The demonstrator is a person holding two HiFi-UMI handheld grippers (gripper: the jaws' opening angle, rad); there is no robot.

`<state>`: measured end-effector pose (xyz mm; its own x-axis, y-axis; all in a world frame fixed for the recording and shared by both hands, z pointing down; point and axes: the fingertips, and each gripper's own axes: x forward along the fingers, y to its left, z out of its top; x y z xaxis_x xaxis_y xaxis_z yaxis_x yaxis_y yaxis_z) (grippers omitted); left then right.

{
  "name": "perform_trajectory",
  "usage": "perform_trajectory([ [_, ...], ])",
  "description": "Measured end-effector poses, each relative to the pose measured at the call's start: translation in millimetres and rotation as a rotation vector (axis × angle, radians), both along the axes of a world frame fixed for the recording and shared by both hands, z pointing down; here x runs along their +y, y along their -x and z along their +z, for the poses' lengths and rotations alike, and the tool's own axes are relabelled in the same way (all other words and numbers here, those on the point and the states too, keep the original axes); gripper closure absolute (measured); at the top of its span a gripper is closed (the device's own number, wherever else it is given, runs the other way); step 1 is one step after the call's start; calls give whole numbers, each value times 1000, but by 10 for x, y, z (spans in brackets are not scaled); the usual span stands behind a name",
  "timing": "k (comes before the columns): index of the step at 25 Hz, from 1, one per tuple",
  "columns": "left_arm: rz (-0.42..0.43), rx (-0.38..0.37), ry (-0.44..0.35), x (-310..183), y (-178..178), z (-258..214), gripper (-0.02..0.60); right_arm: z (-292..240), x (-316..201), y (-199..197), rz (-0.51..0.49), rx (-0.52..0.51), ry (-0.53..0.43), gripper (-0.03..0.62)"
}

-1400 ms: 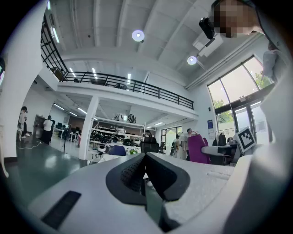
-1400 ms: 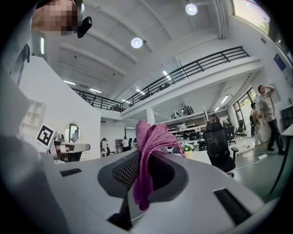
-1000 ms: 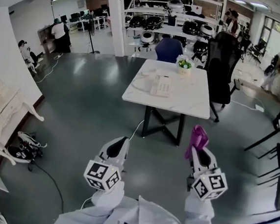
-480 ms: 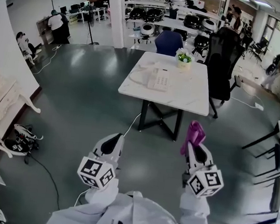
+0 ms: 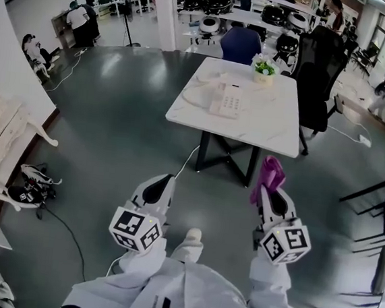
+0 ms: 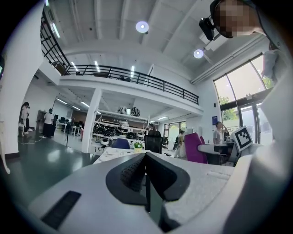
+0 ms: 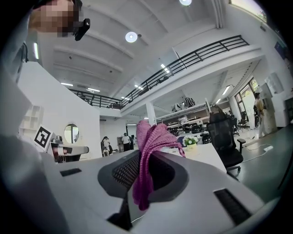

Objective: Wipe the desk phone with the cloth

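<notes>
While I stand on floor short of table (image 5: 269, 131), my right gripper (image 5: 269, 191) clamps purple cloth (image 5: 270, 172), cloth sticking up past jaws. My left gripper (image 5: 164, 181) pinched together, nothing between. Phone (image 5: 226, 100) on tabletop, nearer left edge, well apart from both grippers. Flower pot (image 5: 264, 69) at far edge.

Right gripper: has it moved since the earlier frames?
Yes: the right gripper, shut on the cloth, is now nearer the white table, at its front edge.
</notes>
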<state>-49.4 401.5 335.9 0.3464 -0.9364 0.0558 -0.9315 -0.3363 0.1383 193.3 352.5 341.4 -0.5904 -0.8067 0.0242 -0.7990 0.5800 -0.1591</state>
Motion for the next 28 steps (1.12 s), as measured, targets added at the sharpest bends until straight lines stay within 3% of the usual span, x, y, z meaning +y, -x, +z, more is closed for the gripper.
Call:
perform_trajectory([
  [15,107,25,18,-1690,271,118,584,164,-1430,346,75,13,44,556],
  [28,141,54,44,-2381,453,307,583,346,-2033,466,139,20,79,556],
])
